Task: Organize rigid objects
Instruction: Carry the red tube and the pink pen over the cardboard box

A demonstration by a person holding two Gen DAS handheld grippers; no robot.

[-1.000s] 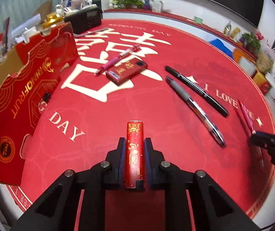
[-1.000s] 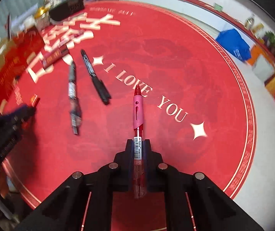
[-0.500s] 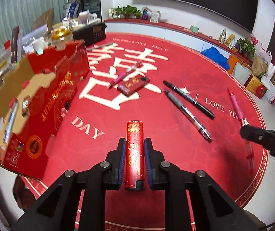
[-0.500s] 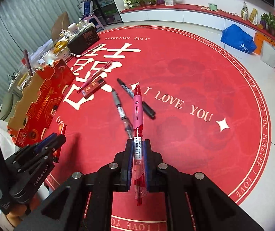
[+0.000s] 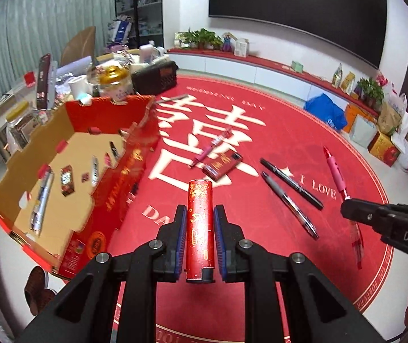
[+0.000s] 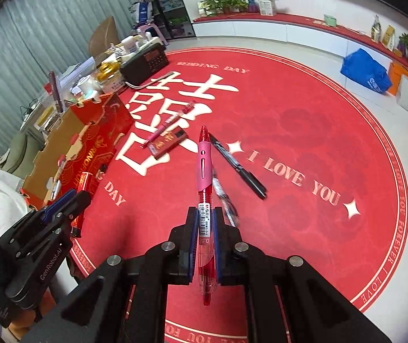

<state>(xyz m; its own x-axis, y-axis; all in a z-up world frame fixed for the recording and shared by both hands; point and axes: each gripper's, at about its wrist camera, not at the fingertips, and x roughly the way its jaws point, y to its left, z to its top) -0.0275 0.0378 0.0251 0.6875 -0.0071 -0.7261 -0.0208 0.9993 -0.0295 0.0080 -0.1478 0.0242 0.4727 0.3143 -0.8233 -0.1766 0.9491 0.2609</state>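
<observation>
My left gripper (image 5: 200, 214) is shut on a red lighter with gold print (image 5: 200, 228), held above the round red mat. My right gripper (image 6: 204, 214) is shut on a red and pink gel pen (image 6: 204, 188), also raised; it shows in the left wrist view (image 5: 335, 173). On the mat lie a black pen (image 5: 291, 183), a grey pen (image 5: 289, 204), a pink pen (image 5: 209, 148) and a red flat box (image 5: 223, 164). An open red cardboard box (image 5: 118, 177) stands at the left with pens and small items inside (image 5: 41, 197).
A cluttered side table (image 5: 69, 85) with a gold-lidded jar and a black radio (image 5: 155, 75) stands behind the cardboard box. A blue bag (image 5: 325, 113) and boxes line the far right wall. The left gripper shows in the right wrist view (image 6: 61, 208).
Both grippers have risen higher above the mat with their objects. The left view now looks down into the open cardboard box.
</observation>
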